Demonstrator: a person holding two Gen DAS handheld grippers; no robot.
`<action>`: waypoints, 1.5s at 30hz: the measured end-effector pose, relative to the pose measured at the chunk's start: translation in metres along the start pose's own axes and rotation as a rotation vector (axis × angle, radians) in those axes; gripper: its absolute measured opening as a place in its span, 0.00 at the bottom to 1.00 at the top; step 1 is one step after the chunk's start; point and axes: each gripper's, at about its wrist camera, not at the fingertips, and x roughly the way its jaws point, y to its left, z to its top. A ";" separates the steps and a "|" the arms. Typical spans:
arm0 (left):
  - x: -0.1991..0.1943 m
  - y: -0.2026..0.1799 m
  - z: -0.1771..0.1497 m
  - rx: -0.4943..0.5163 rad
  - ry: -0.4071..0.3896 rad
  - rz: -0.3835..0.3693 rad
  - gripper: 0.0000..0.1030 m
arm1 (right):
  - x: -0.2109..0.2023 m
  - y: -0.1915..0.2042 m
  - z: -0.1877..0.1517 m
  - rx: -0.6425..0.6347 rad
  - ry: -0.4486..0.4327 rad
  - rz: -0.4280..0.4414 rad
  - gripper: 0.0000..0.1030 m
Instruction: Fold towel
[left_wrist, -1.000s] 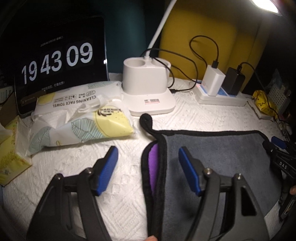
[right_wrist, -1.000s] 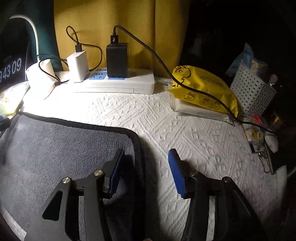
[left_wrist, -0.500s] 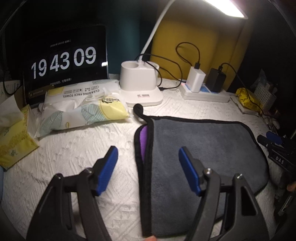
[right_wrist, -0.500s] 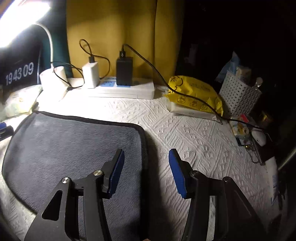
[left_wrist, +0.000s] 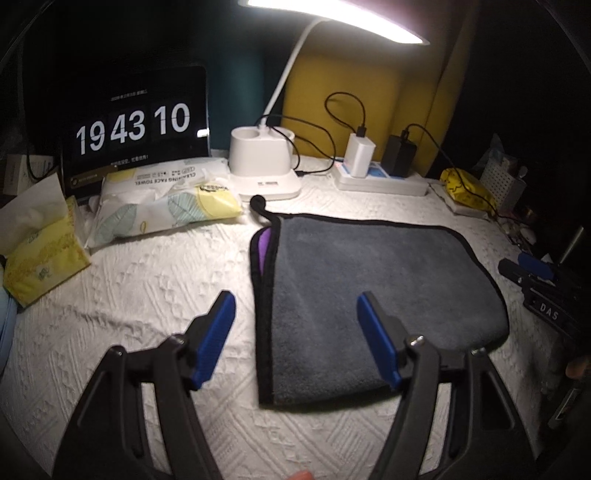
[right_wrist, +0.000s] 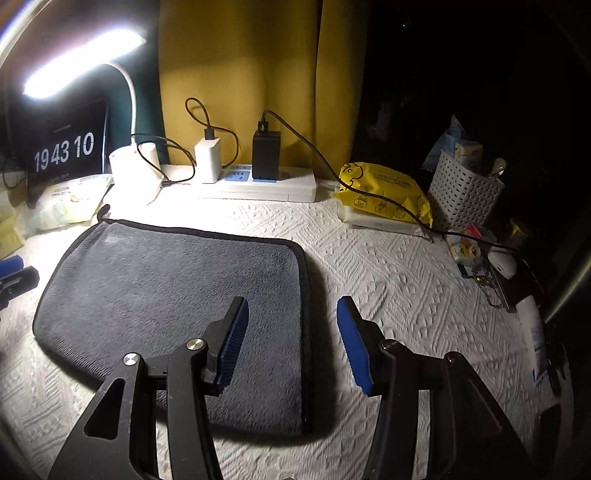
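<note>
- Both claws have pulled up and back from the towel (left_wrist: 384, 295) since a second ago: in the earlier views the blue pads sat low over the cloth, and now far more of the table (left_wrist: 147, 295) shows around it.
- The left gripper (left_wrist: 295, 336) is released, its jaws spread wide, with nothing between them; one pad hangs over bare table, the other over the towel's left part.
- The right gripper (right_wrist: 291, 343) is likewise released and empty, straddling the towel's right edge from above.
- The towel lies flat on the white textured table cover, in front of the lamp base (left_wrist: 264, 166) and the power strip (left_wrist: 380, 181). It is doubled over: the grey side faces up, and a strip of purple (left_wrist: 264, 247) peeks out along the left edge, where the black hems do not quite line up.
- My reading is that one fold is done and let go. Whether another fold is meant, the pictures cannot tell.
- The towel itself looks unmoved across the three moments; its hanging loop (left_wrist: 258, 203) points at the lamp base as before.
- The clock (left_wrist: 135, 125) has ticked from 19 43 09 to 19 43 10.
- The lamp head (left_wrist: 332, 18) now fills more of the top of the left view, which fits the retreat.
</note>
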 end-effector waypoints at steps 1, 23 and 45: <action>-0.003 -0.001 -0.001 0.002 -0.003 0.002 0.68 | -0.003 0.000 -0.001 0.001 -0.003 0.002 0.51; -0.071 -0.025 -0.033 0.012 -0.114 -0.028 0.68 | -0.081 0.012 -0.019 -0.001 -0.118 0.006 0.51; -0.138 -0.044 -0.066 0.045 -0.263 -0.038 0.68 | -0.160 0.022 -0.045 -0.021 -0.239 0.034 0.51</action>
